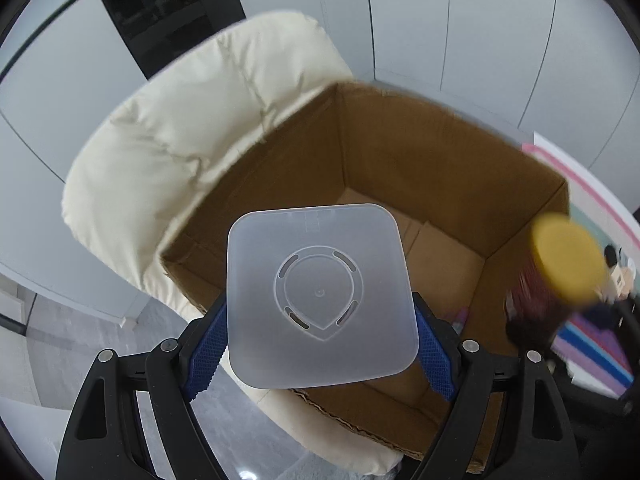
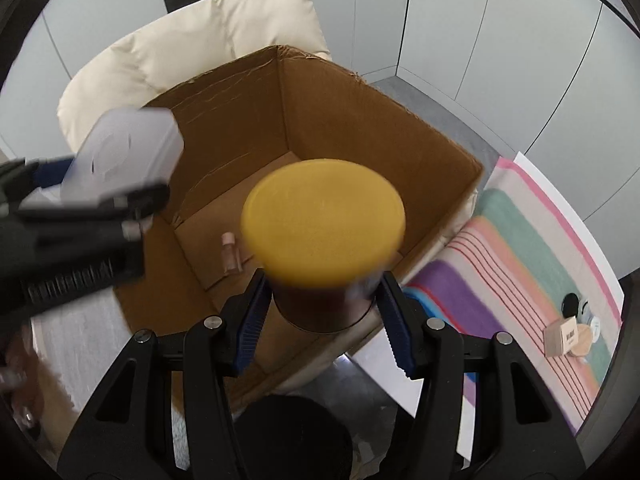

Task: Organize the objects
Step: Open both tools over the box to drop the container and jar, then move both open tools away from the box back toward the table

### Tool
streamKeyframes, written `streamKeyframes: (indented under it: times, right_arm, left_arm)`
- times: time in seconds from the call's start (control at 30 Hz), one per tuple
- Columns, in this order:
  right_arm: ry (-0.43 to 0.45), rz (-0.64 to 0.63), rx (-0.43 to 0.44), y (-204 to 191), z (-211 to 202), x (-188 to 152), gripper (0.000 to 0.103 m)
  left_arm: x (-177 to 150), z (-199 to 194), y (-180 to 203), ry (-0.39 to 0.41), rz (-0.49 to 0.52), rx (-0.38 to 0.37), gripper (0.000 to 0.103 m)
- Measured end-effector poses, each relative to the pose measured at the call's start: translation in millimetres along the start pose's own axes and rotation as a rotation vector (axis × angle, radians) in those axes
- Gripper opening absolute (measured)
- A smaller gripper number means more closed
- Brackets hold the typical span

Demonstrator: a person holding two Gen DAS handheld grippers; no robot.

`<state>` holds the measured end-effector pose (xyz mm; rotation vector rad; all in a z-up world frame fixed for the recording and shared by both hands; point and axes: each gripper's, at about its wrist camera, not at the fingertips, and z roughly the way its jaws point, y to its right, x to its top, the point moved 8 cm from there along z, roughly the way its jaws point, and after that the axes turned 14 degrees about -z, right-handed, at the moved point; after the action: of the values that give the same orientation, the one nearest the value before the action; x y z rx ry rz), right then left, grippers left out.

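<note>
My left gripper [image 1: 320, 340] is shut on a frosted square plastic container [image 1: 320, 292], its blue pads pressing both sides, held above the near-left corner of an open cardboard box [image 1: 400, 152]. The same container [image 2: 120, 152] shows at the left of the right wrist view. My right gripper [image 2: 322, 312] is shut on a dark jar with a yellow lid [image 2: 324, 220], over the near edge of the box [image 2: 340, 120]. The jar [image 1: 560, 268] appears blurred at the right of the left wrist view. A small pink bottle [image 2: 230, 252] lies on the box floor.
The box rests on a cream cushioned chair [image 1: 180, 128]. To the right lies a striped cloth [image 2: 532, 248] carrying a small tan carton [image 2: 564, 338] and a few round items. Grey wall panels [image 2: 460, 16] stand behind. A dark round object [image 2: 292, 436] sits below my right gripper.
</note>
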<state>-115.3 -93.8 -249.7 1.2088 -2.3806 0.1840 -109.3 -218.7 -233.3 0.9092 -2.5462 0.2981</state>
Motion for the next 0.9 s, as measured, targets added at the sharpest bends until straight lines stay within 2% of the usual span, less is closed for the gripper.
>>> streamKeyframes:
  times: [0.07, 0.17, 0.3, 0.33, 0.4, 0.5, 0.9]
  right_arm:
    - [-0.001, 0.015, 0.025, 0.5, 6.9, 5.5, 0.056]
    - [0.013, 0.014, 0.019, 2.8, 12.3, 8.5, 0.055]
    - [0.041, 0.055, -0.017, 15.8, 10.6, 7.8, 0.088]
    - [0.054, 0.068, -0.011, 19.0, 9.5, 7.7, 0.092]
    - [0.073, 0.095, 0.014, 23.3, 7.0, 6.3, 0.092]
    - [0.076, 0.112, 0.027, 26.3, 4.5, 3.9, 0.092]
    - [0.074, 0.089, 0.008, 19.4, -7.5, -2.5, 0.092]
  left_arm:
    - [-5.6, 8.8, -0.1, -0.049, -0.016, -0.009, 0.084]
    - [-7.6, 14.0, 1.1, -0.071, -0.026, -0.028, 0.085]
    - [-6.7, 11.0, -2.1, -0.088, -0.069, -0.067, 0.085]
    - [-5.6, 8.6, -2.6, -0.084, -0.081, -0.085, 0.085]
    - [-3.4, 1.5, -2.5, -0.059, -0.090, -0.104, 0.087]
    - [-1.6, -3.7, -0.8, -0.026, -0.063, -0.078, 0.088]
    - [-1.3, -7.5, -2.3, -0.019, -0.050, -0.066, 0.088]
